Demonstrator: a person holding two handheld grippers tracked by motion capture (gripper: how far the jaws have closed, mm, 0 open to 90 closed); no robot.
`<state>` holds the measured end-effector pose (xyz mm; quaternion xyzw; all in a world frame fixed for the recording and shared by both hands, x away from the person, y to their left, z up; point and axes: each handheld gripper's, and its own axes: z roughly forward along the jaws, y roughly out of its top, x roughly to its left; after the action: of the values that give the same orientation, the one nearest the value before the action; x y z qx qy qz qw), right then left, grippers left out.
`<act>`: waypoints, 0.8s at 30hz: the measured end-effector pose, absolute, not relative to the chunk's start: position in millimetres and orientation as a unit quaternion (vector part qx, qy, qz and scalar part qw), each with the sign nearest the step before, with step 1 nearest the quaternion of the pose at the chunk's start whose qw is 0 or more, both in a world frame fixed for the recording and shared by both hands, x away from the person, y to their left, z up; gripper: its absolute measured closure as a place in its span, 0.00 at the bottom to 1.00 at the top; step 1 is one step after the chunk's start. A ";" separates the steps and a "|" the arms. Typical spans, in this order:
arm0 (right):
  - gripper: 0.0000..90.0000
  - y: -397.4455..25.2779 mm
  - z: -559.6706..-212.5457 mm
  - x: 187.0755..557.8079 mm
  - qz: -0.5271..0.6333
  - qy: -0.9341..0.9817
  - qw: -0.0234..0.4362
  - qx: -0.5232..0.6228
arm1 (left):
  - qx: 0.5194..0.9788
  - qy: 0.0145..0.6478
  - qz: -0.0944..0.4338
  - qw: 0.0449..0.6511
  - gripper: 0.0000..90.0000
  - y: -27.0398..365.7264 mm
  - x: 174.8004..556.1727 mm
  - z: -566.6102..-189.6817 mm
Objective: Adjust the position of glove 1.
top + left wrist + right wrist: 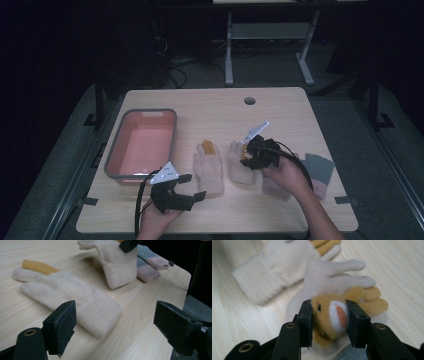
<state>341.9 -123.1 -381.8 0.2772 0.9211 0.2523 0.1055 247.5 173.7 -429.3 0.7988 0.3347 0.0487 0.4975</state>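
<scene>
While the right gripper [329,322] pinches the cream knitted glove's tan plush animal patch [332,317],
soft wool sags; the cuff grips better. The left gripper [113,325] gapes empty.

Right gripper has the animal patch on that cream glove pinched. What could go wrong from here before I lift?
1. The right gripper grips only the tan animal patch on the cream glove, not the glove body; the soft pile may slip free once lifted.
2. The glove's cuff lies beside the pink and grey gloves; dragging could disturb them.
3. The left gripper stands open near the other cream glove and could nudge it.
</scene>
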 end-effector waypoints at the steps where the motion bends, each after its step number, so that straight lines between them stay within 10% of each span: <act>1: 0.67 -122.0 -379.1 341.2 0.254 0.921 0.105 0.276 | 0.798 0.335 0.049 0.498 0.20 173.9 247.3 -429.1; 24: 0.67 -46.2 -358.6 338.5 0.287 0.937 0.077 0.185 | 0.795 0.329 0.051 0.507 0.20 179.3 245.3 -424.6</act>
<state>338.5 -46.2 -358.6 0.1854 0.9366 0.2870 0.0774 245.3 179.3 -424.6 0.7950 0.3295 0.0512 0.5067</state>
